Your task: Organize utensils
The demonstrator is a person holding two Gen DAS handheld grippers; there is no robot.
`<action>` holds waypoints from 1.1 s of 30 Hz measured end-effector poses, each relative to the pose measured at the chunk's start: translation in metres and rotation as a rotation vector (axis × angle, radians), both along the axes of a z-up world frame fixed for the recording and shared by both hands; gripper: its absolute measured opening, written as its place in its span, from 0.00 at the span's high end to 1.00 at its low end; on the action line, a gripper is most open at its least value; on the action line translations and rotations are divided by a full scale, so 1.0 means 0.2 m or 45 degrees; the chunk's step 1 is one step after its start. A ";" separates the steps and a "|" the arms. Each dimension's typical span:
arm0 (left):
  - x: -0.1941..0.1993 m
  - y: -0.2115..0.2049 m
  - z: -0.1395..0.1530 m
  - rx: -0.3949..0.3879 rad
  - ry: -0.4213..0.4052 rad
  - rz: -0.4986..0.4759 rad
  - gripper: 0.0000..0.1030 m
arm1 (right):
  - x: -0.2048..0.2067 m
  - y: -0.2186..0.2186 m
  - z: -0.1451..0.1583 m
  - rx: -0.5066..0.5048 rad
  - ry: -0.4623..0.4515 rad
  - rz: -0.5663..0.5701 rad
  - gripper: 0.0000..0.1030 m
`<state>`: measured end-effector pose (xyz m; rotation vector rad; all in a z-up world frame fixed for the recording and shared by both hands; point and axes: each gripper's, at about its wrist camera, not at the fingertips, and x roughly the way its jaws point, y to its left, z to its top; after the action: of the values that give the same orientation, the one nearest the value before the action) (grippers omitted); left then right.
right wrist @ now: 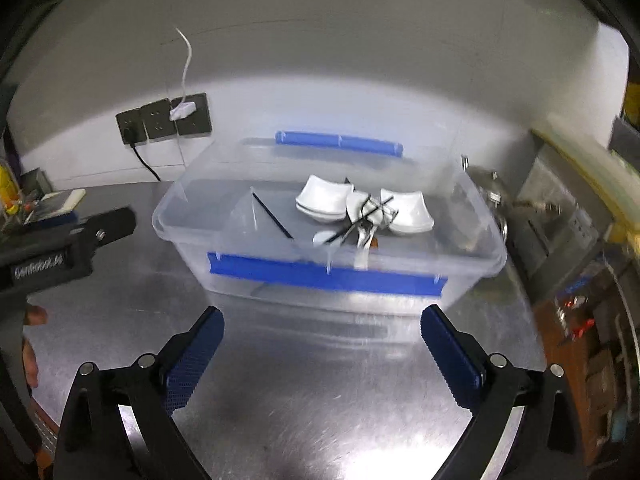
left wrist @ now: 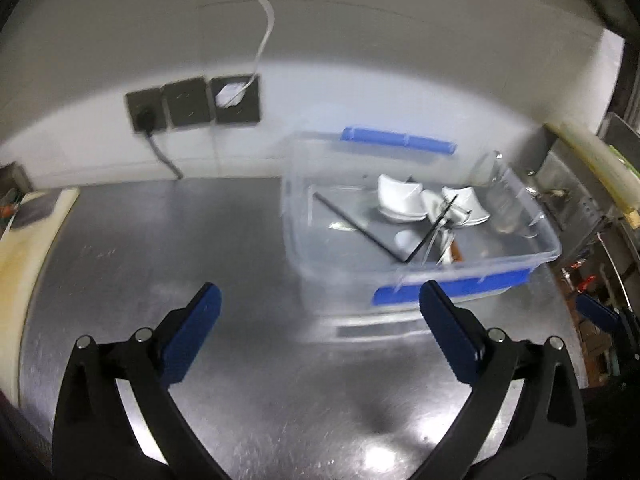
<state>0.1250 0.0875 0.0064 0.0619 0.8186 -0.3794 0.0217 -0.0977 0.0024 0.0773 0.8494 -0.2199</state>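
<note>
A clear plastic bin [left wrist: 296, 216] [right wrist: 168, 216] with blue latches stands on the steel table. Inside lie white square dishes [left wrist: 400, 196] [right wrist: 324, 196], black chopsticks [left wrist: 352, 220] [right wrist: 272, 216] and a heap of spoons [left wrist: 404, 238] [right wrist: 324, 236]. My left gripper [left wrist: 320, 304] is open and empty, hanging above the table in front of the bin's left part. My right gripper [right wrist: 322, 328] is also open with nothing between its fingers, just short of the bin's front blue latch [right wrist: 320, 276]. In the right wrist view the left gripper's black body [right wrist: 72, 240] shows at the left.
Dark wall sockets [left wrist: 192, 104] [right wrist: 160, 120] with a black plug and a white cable sit behind the bin. A pale board [left wrist: 24, 248] lies at the table's left edge. Metal fittings and cluttered shelves [right wrist: 576, 304] crowd the right side. A person's fingers [right wrist: 34, 314] show at far left.
</note>
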 end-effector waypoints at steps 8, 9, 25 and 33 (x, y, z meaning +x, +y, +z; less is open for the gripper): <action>-0.08 0.08 -0.12 0.121 0.068 0.092 0.07 | -0.03 0.00 -0.14 0.002 0.125 -0.064 0.05; -0.08 0.08 -0.12 0.128 0.068 0.099 0.07 | -0.03 0.01 -0.15 0.005 0.133 -0.057 0.05; -0.09 0.00 -0.15 0.183 0.073 0.083 0.07 | -0.02 0.02 -0.16 0.010 0.126 -0.035 0.05; -0.05 -0.03 -0.15 0.186 0.074 0.086 0.07 | 0.01 0.01 -0.16 0.011 0.124 -0.036 0.05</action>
<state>0.1143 0.0814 -0.0235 0.1598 0.9030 -0.2582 0.0244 -0.0963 -0.0297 0.0871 0.9468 -0.2481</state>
